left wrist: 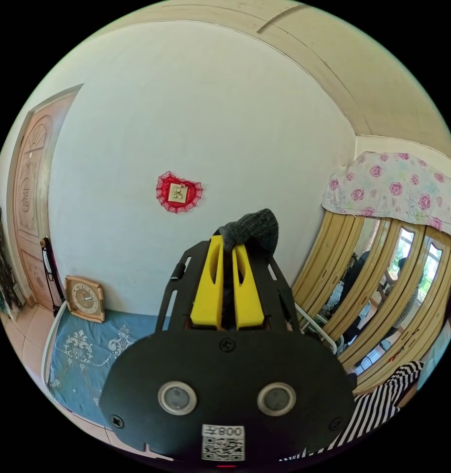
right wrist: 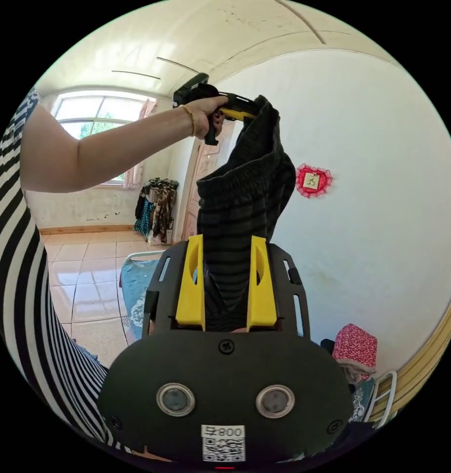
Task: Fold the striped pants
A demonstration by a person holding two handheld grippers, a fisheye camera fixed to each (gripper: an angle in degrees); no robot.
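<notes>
The striped pants (right wrist: pixel 240 197), dark grey with faint black stripes, hang in the air in front of a white wall. My left gripper (left wrist: pixel 228 242) is shut on a bunched corner of the pants (left wrist: pixel 255 226). In the right gripper view a person's hand holds that left gripper (right wrist: pixel 250 112) high, and the pants drop from it with the elastic waistband showing. The cloth runs down between the yellow jaws of my right gripper (right wrist: pixel 226 241), which press on a thick bunch of it.
A bed with a blue patterned cover (left wrist: pixel 82 354) lies below, with a clock (left wrist: pixel 85 298) leaning on the wall. A door (left wrist: pixel 31 197), a mirrored wardrobe (left wrist: pixel 383 276), a clothes rack (right wrist: pixel 156 207), tiled floor (right wrist: pixel 82 276) and a red hat (right wrist: pixel 353 345) surround it.
</notes>
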